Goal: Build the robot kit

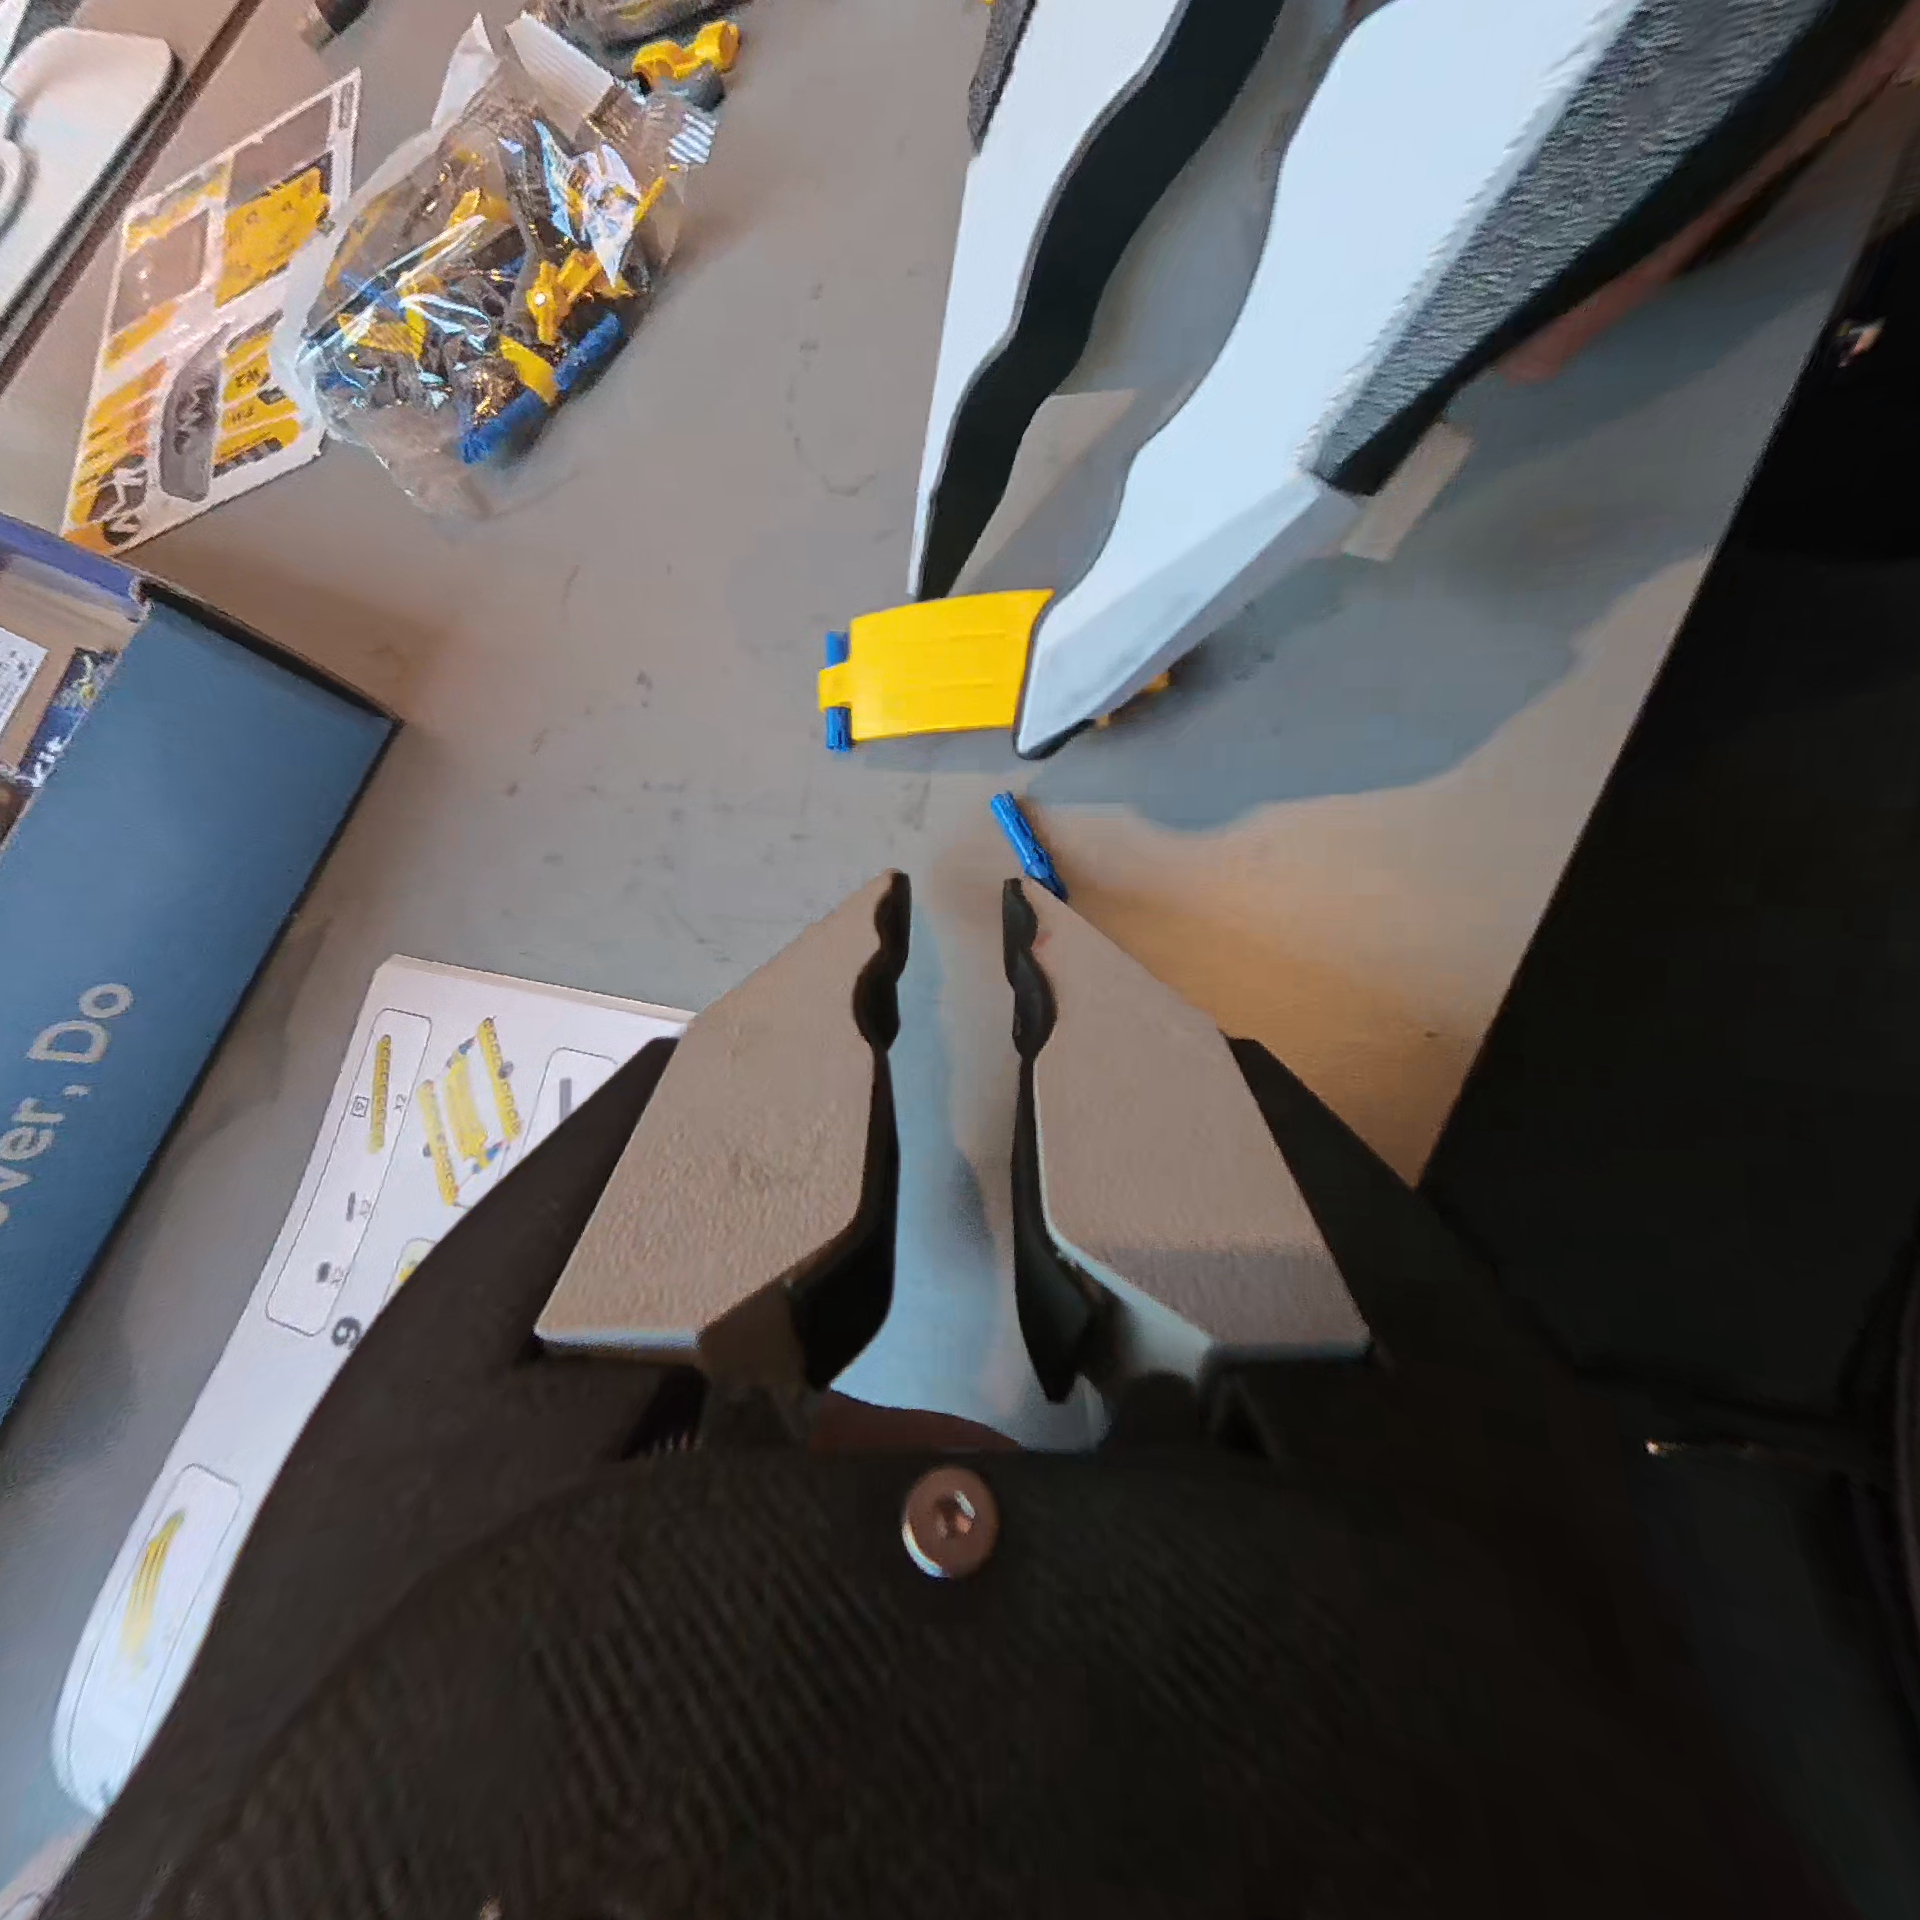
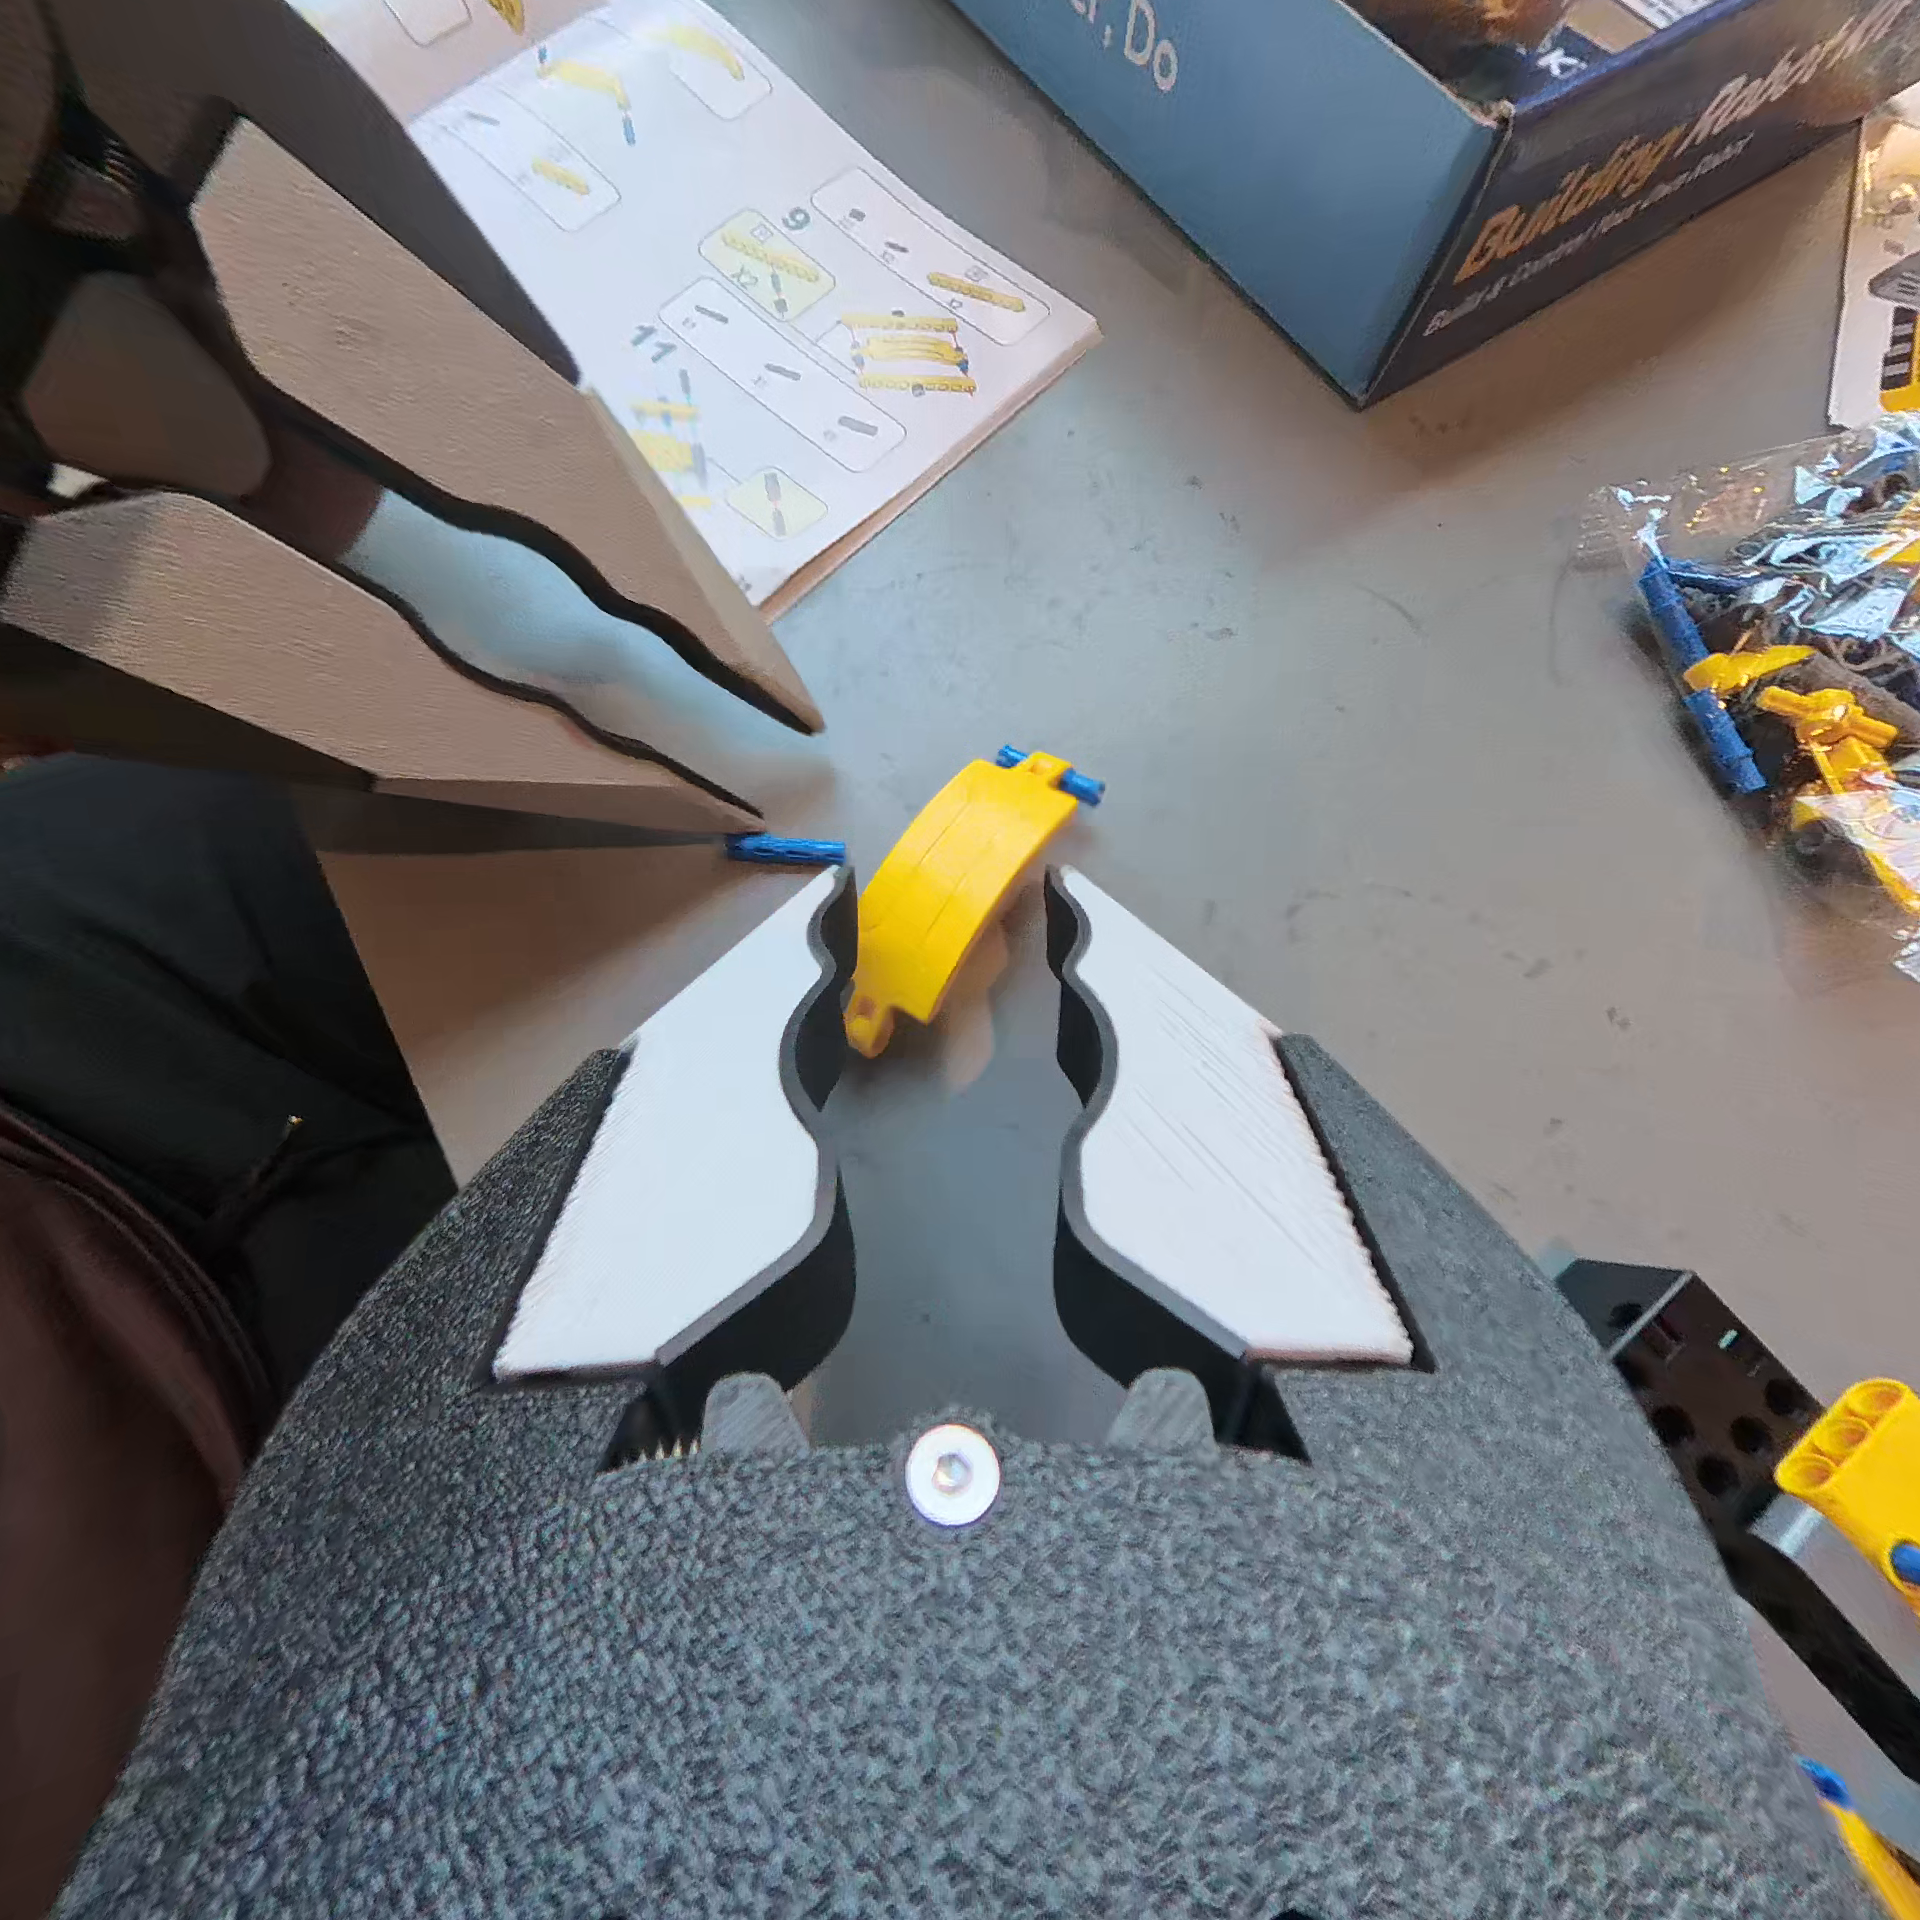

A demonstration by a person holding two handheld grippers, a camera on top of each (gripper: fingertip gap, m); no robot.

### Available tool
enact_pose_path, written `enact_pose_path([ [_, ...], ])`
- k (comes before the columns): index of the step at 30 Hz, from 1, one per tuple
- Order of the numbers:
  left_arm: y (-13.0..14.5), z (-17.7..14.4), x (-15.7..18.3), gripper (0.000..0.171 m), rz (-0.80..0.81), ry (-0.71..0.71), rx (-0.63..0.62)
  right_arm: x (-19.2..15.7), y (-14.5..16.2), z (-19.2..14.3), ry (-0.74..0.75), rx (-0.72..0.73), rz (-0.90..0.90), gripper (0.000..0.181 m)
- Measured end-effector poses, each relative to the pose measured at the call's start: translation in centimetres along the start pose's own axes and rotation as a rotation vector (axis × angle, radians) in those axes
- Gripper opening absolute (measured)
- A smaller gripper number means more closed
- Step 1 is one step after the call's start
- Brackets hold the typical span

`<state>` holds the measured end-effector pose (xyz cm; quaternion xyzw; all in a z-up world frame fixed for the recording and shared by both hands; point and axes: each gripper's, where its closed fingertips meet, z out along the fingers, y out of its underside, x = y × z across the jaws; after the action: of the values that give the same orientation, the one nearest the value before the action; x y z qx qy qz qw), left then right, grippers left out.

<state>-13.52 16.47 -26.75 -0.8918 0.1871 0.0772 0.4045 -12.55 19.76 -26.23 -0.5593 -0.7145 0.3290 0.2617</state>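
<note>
I see two grippers over a grey counter (image 2: pixel 1299 727). My right gripper (image 2: pixel 948 883) has its two white fingers (image 2: pixel 727 1091) spread apart around one curved yellow panel (image 2: pixel 956 894), which lies on the counter; the left finger's inner edge is at the panel's side, and I cannot tell if it truly touches. The other finger stands clear. A blue pin (image 2: pixel 1049 774) runs through the panel's far end, showing as two blue stubs.

My left gripper (image 1: pixel 956 894) has its two fingers (image 1: pixel 769 1122) parted by a narrow gap, with nothing between them. One loose blue pin (image 1: pixel 1023 836) lies on the counter just beside the tip of one finger; in the right wrist view that same pin (image 2: pixel 784 849) sits at the finger's tip, partly hidden under it.

Around them I count one open instruction booklet (image 2: pixel 769 291), one blue cardboard box (image 2: pixel 1351 156) cut off by the edge, one clear bag of blue and yellow parts (image 1: pixel 499 281) and one printed sticker sheet (image 1: pixel 208 301). In the right wrist view, a yellow piece (image 2: pixel 1860 1465) and a black perforated piece (image 2: pixel 1683 1371) are cut off at the right edge and hard to identify. A dark garment fills the lower left.
</note>
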Motion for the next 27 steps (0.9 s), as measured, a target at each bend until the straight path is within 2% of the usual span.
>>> enact_pose_path([
  [9, 0.7, -1.1, 0.6, 0.019, -0.079, -0.026, -0.002, 0.9, 0.5, -0.8, 0.070, -0.014, -0.046, 0.043],
  [12, 1.1, -1.8, 1.1, 0.011, -0.128, -0.033, 0.042, 1.4, 1.1, -0.8, 0.120, -0.038, -0.077, 0.043],
  [14, 1.3, -2.3, 1.0, 0.012, -0.151, -0.048, 0.073, 1.6, 1.3, -0.7, 0.124, -0.040, -0.073, 0.044],
  [27, 1.2, -2.8, 1.2, 0.011, -0.136, -0.033, 0.111, 1.8, 1.0, -0.1, 0.106, -0.041, -0.064, 0.033],
])
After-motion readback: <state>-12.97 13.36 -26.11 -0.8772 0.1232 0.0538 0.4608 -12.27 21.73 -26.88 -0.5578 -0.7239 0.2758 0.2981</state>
